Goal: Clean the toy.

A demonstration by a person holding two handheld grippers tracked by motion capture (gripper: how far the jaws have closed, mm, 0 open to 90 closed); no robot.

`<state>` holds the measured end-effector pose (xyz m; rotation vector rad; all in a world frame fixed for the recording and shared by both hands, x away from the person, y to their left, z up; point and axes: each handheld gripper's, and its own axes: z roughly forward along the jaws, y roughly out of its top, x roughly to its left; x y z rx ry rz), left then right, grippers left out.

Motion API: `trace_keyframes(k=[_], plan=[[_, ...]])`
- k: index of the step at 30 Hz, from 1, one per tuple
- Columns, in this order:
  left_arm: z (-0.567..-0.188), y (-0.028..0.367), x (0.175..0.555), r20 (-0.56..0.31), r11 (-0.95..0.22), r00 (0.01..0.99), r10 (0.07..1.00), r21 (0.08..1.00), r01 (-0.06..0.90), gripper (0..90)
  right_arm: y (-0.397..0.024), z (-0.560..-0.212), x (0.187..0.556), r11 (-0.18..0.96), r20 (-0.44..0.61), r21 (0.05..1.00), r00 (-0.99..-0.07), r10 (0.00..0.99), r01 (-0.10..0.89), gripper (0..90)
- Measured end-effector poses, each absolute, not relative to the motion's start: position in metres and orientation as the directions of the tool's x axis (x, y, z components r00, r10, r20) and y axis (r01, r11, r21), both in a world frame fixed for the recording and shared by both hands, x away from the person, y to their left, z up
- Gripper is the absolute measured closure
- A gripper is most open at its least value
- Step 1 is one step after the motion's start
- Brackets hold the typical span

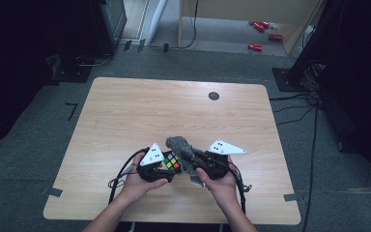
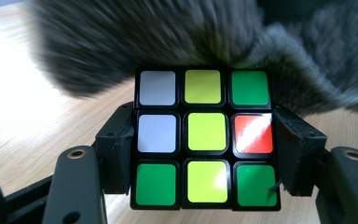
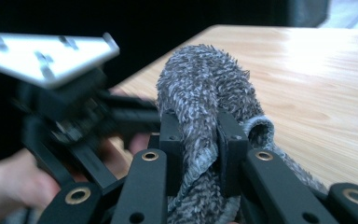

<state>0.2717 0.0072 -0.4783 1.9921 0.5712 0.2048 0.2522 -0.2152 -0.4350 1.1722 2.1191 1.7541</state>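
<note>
Left gripper closed on a puzzle cube, clamped between both jaws at its side faces; facing side yellow down the middle column, with white, green and red squares beside. Right gripper closed on a grey shaggy cloth, pinched between the pads and bunched above them. Cloth just beyond the cube, over its top edge. Both held above the near edge of the wooden table, grippers close together, cube left of the cloth.

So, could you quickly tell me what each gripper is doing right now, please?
Left gripper: shut on the puzzle cube.
Right gripper: shut on the grey cloth.
</note>
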Motion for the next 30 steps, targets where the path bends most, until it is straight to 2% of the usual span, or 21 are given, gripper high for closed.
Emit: trace_keyframes(k=[3,7,10,15,23,30], plan=[[-0.478,0.003,0.269,-0.082,-0.386,0.873,0.481,0.874,0.295,35.2,-0.218,-0.437,0.254,0.025,0.326,0.89,-0.675,0.661,0.454,77.5],[-0.473,0.01,0.273,-0.116,-0.339,0.862,0.493,0.887,0.313,35.2,-0.229,-0.447,0.258,0.021,0.327,0.879,-0.635,0.7,0.476,77.9],[-0.473,0.011,0.272,-0.106,-0.352,0.867,0.487,0.885,0.306,35.2,-0.228,-0.445,0.254,0.012,0.35,0.873,-0.645,0.679,0.487,78.2],[-0.472,0.009,0.268,-0.086,-0.356,0.868,0.489,0.889,0.288,35.2,-0.215,-0.431,0.247,0.016,0.323,0.894,-0.67,0.668,0.447,79.0],[-0.465,0.019,0.269,-0.086,-0.311,0.859,0.505,0.91,0.274,35.2,-0.231,-0.45,0.257,-0.046,0.408,0.854,-0.613,0.677,0.518,79.5],[-0.462,0.016,0.265,-0.051,-0.306,0.866,0.498,0.924,0.23,35.2,-0.222,-0.428,0.246,-0.039,0.364,0.891,-0.661,0.656,0.452,79.5]])
